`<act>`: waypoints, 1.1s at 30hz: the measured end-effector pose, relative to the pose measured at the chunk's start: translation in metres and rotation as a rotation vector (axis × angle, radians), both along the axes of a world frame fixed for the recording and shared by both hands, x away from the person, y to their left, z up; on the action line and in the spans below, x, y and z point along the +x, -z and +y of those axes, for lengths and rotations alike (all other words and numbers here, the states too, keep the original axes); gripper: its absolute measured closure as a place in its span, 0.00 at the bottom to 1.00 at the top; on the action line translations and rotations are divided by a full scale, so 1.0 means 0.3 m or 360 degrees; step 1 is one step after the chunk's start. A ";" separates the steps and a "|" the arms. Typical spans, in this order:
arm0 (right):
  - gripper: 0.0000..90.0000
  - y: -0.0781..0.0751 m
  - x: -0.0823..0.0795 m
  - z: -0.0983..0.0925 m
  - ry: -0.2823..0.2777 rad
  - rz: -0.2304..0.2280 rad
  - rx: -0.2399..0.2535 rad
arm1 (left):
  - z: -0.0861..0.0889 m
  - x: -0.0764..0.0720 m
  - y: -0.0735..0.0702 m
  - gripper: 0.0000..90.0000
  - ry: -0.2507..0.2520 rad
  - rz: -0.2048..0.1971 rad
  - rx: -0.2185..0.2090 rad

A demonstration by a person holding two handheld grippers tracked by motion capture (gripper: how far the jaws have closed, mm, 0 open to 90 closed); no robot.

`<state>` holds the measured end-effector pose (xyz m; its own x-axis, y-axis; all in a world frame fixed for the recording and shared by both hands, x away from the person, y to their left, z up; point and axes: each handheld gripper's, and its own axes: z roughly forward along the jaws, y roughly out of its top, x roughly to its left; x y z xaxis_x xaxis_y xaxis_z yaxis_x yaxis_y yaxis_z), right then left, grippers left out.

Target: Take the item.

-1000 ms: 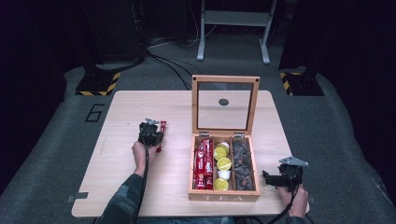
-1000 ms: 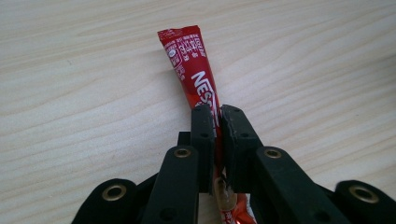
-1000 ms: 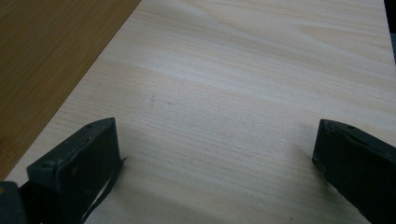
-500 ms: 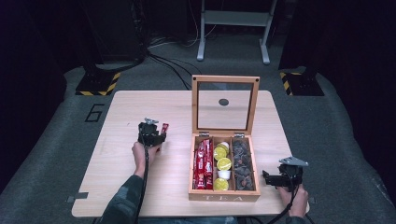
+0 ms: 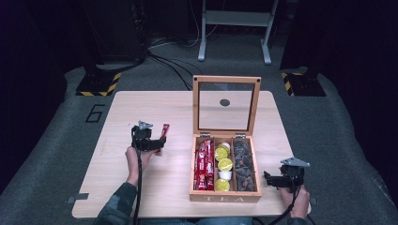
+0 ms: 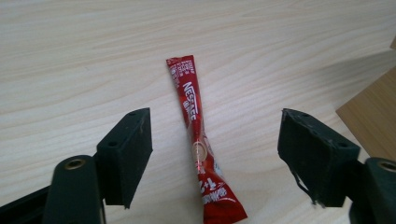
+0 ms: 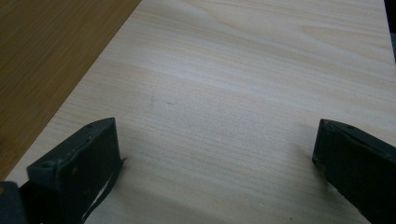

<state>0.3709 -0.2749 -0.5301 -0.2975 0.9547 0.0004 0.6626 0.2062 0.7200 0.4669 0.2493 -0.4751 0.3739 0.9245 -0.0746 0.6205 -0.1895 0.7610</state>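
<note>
A red Nestle stick sachet point(image 6: 196, 135) lies flat on the wooden table point(image 5: 141, 108), left of the open tea box point(image 5: 225, 198). My left gripper point(image 6: 215, 135) hovers just over the sachet point(image 5: 164, 130). Its jaws have just been opening and now stand wide on either side of the sachet without touching it. In the high view the left gripper point(image 5: 158, 139) sits at the table's left middle. My right gripper point(image 5: 268, 179) rests open beside the box's right wall, with bare table between its fingertips point(image 7: 217, 154).
The box's glass lid point(image 5: 226, 79) stands upright at the back. Its three compartments hold red sachets point(image 5: 204, 164), yellow-topped capsules point(image 5: 224, 165) and dark packets point(image 5: 244, 164). Black stands and cables lie on the floor beyond the table.
The left gripper's jaws have opened and the gripper has drawn back and up a little from the red sachet, which stays on the table. The right gripper has kept still.
</note>
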 end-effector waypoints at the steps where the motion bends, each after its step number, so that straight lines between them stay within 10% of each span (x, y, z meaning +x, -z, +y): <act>1: 0.00 0.000 0.000 0.000 0.0000 0.0000 0.0000 | 0.006 -0.009 -0.007 0.26 -0.0008 -0.0011 0.0001; 33: 0.00 0.000 -0.001 0.001 0.0008 0.0003 0.0003 | 0.203 -0.298 -0.106 0.17 -0.0059 -0.0255 -0.0028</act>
<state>0.3706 -0.2745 -0.5301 -0.2929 0.9562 0.0025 0.6648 0.2017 0.7193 0.3775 0.3103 -0.4432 0.3481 0.9369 -0.0334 0.4973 -0.1543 0.8538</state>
